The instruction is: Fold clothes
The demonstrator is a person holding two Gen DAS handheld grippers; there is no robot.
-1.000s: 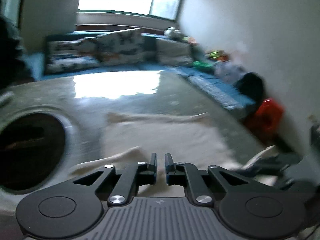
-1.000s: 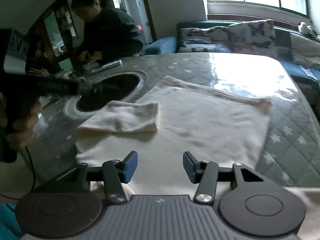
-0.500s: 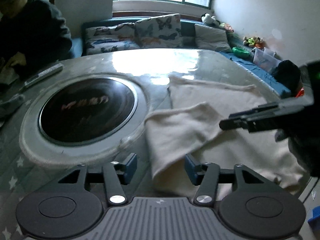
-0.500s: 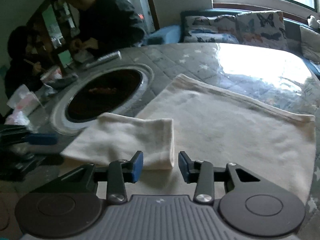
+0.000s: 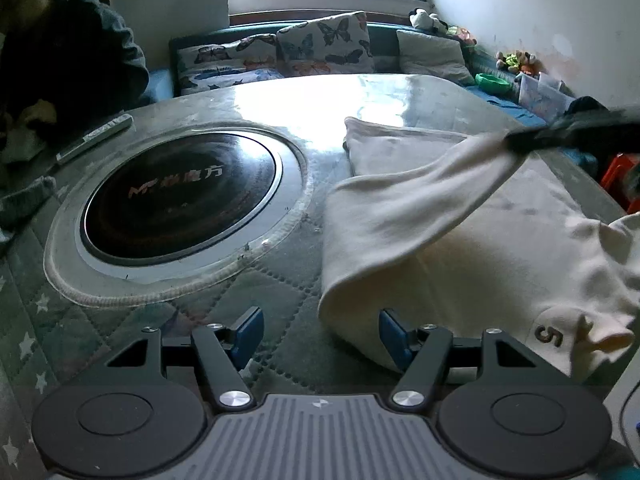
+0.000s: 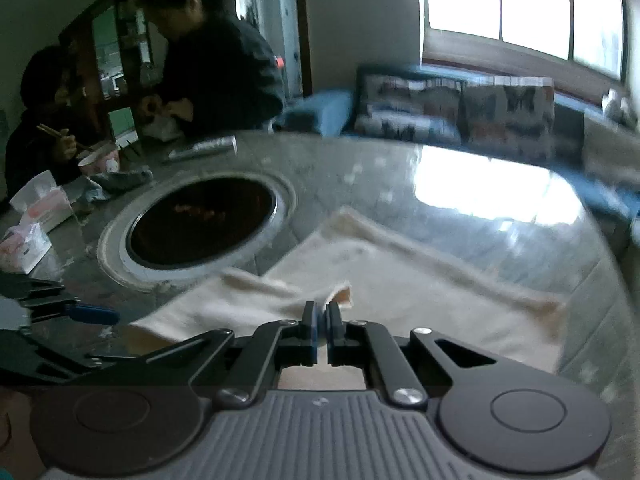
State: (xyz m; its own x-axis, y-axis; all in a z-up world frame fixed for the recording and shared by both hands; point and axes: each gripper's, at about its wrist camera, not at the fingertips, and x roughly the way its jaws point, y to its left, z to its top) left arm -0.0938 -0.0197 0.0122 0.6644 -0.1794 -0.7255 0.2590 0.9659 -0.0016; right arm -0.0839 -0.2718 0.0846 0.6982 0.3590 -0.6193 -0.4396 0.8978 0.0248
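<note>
A cream sweatshirt [image 5: 500, 264] lies flat on the quilted table cover [image 5: 280, 292], a small "5" label near its front hem. Its sleeve [image 5: 400, 208] rises off the body toward the right, where my blurred right gripper [image 5: 520, 138] holds the cuff. In the right wrist view that gripper [image 6: 320, 316] is shut on the sleeve cuff [image 6: 340, 294] above the sweatshirt [image 6: 420, 280]. My left gripper [image 5: 320, 332] stands open at the near edge, just left of the garment's fold, with nothing between its fingers.
A round black cooktop [image 5: 180, 192] is set into the table left of the garment. Two people sit eating at the far left, with a bowl [image 6: 98, 158], tissue packs [image 6: 28, 236] and a remote [image 5: 96, 136]. A cushioned sofa [image 5: 320, 44] lines the back; red stool [image 5: 620, 172] at right.
The left gripper, shut a second ago, opened and drew back to the near edge. The right gripper moved onto the folded sleeve, shut on its cuff and lifted it to the right.
</note>
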